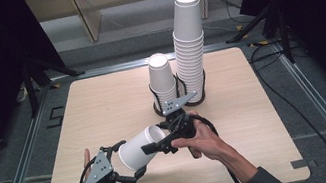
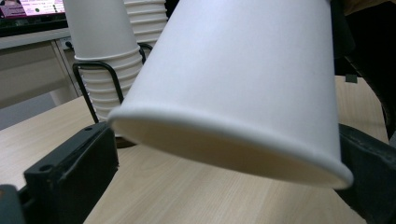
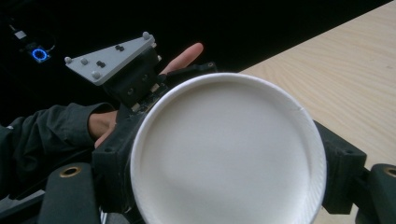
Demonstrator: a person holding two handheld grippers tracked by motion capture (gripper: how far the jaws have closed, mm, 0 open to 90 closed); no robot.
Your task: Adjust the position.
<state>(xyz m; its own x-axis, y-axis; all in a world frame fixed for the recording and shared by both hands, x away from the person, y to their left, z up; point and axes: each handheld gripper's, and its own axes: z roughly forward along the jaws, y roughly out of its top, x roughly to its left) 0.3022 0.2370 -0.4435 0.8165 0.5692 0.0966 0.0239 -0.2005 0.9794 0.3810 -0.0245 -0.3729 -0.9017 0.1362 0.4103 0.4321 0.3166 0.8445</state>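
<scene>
A white paper cup hangs on its side above the front of the wooden table, between both grippers. My right gripper is shut on its narrow base end, whose round bottom faces the right gripper view, with a black jaw pressed to each side. My left gripper stands open around the cup's wide mouth end. In the left gripper view the rolled rim lies between the two black jaws, close to both. The left hand and its grey plate sit behind the cup.
Two stacks of white paper cups stand in a black wire holder at the table's back middle: a tall one and a short one. Cables and dark stands lie on the floor to the right and left.
</scene>
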